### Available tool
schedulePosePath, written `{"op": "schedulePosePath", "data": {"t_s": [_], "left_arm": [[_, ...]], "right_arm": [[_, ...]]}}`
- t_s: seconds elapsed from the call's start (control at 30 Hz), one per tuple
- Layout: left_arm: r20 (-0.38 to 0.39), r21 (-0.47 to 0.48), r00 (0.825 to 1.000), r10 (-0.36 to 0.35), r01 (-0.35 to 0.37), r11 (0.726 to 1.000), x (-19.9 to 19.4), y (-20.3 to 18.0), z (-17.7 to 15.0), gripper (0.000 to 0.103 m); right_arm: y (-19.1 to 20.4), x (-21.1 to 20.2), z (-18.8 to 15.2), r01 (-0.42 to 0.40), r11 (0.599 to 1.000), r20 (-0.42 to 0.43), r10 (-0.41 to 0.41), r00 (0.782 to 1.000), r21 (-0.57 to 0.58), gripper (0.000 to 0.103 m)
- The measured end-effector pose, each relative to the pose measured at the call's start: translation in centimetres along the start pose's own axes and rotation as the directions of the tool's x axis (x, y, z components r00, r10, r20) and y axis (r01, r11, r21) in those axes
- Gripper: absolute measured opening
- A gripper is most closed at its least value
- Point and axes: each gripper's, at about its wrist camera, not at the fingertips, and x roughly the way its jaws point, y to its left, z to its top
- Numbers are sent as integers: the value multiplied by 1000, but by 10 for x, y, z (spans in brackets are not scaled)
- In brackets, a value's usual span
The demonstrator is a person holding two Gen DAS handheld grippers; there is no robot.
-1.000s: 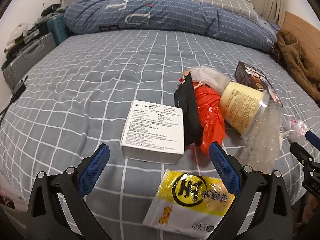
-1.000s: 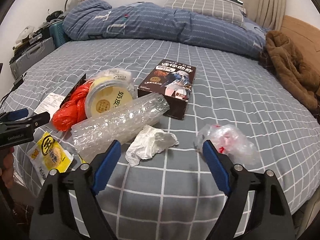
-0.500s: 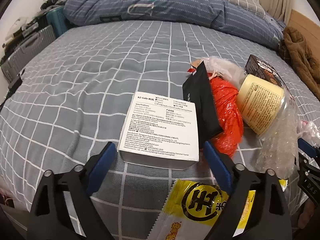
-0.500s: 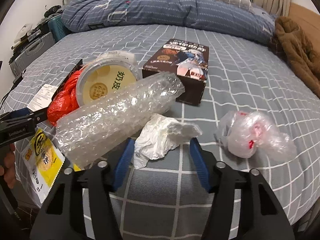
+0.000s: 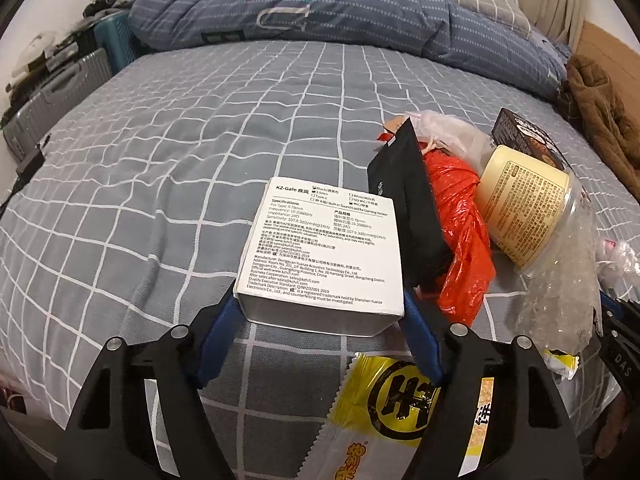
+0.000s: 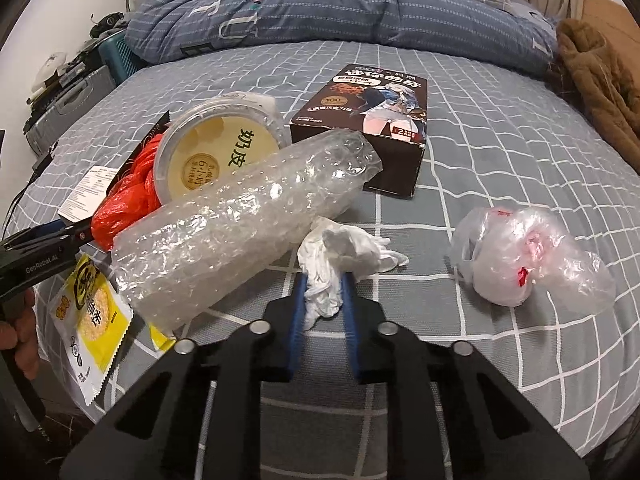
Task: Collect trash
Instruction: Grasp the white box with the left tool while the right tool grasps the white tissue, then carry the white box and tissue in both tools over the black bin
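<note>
- the right gripper point(image 6: 323, 286) has just been closing; its blue pads now pinch the crumpled white tissue point(image 6: 340, 256), which lies on the grey checked bedspread point(image 6: 500, 152).
- the left gripper point(image 5: 318, 312) has just been closing too, with the white box point(image 5: 320, 248) between its jaws; the blue pads sit at the two near corners of the box, and i cannot tell if they press on it.
- the white box rests flat on the bedspread, printed side up, with a black pouch point(image 5: 404, 196) leaning against its right side.
- beside the pouch lies a red plastic bag point(image 5: 460, 224), then a cream tub point(image 5: 520, 208) lying on its side.
- a roll of bubble wrap point(image 6: 240, 224) lies just left of the tissue, partly over the tub's lid.
- a dark printed box point(image 6: 364, 120) sits behind the bubble wrap.
- a clear plastic bag point(image 6: 528, 256) lies right of the tissue, apart from it.
- a yellow snack packet point(image 5: 400, 412) lies at the near edge of the bed, below the white box.
</note>
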Motion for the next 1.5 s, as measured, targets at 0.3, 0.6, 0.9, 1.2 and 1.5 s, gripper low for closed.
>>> {"op": "schedulePosePath", "data": {"t_s": [0.3, 0.6, 0.9, 1.2, 1.5], "left_arm": [[46, -23, 999, 5, -4, 1000, -22, 3, 4, 71], [73, -34, 997, -14, 16, 999, -43, 0, 5, 71], [76, -27, 997, -32, 34, 999, -53, -6, -1, 70], [97, -20, 994, -49, 51, 998, -70, -12, -6, 70], [112, -18, 992, -64, 66, 998, -84, -17, -14, 70]], "right_arm": [[-3, -19, 2, 9, 1000, 31, -9, 999, 4, 12], [-2, -44, 3, 22, 1000, 78, -21, 997, -2, 12], [5, -62, 1, 5, 1000, 112, -4, 994, -12, 12], [10, -78, 1, -3, 1000, 140, 6, 990, -23, 12], [16, -90, -5, -4, 1000, 151, 8, 988, -24, 12]]}}
